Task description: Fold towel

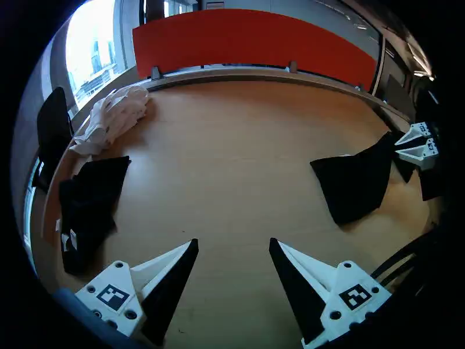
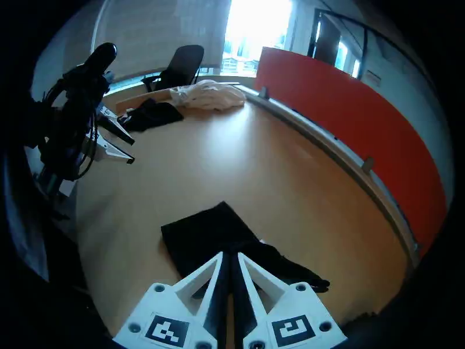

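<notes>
We list: right hand-held gripper [image 2: 231, 256] closed on towel [image 2: 203, 235], near edge; left hand-held gripper [image 1: 233, 241] wide open, empty, above bench [image 1: 232, 151].

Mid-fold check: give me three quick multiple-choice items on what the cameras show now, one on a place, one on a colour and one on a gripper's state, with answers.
1. Where does the white cloth pile lie?
A) at the table's far corner by the window
B) at the right gripper's tips
C) between the left gripper's fingers

2. What colour is the towel at the right gripper?
A) white
B) orange
C) black

3. How is the left gripper?
A) shut on the towel
B) open over bare table
C) shut on the white cloth pile

Answers: 1 A, it sits at the far edge near the window; 2 C, the cloth at its fingertips is black; 3 B, its fingers stand apart with bare wood between them.
</notes>
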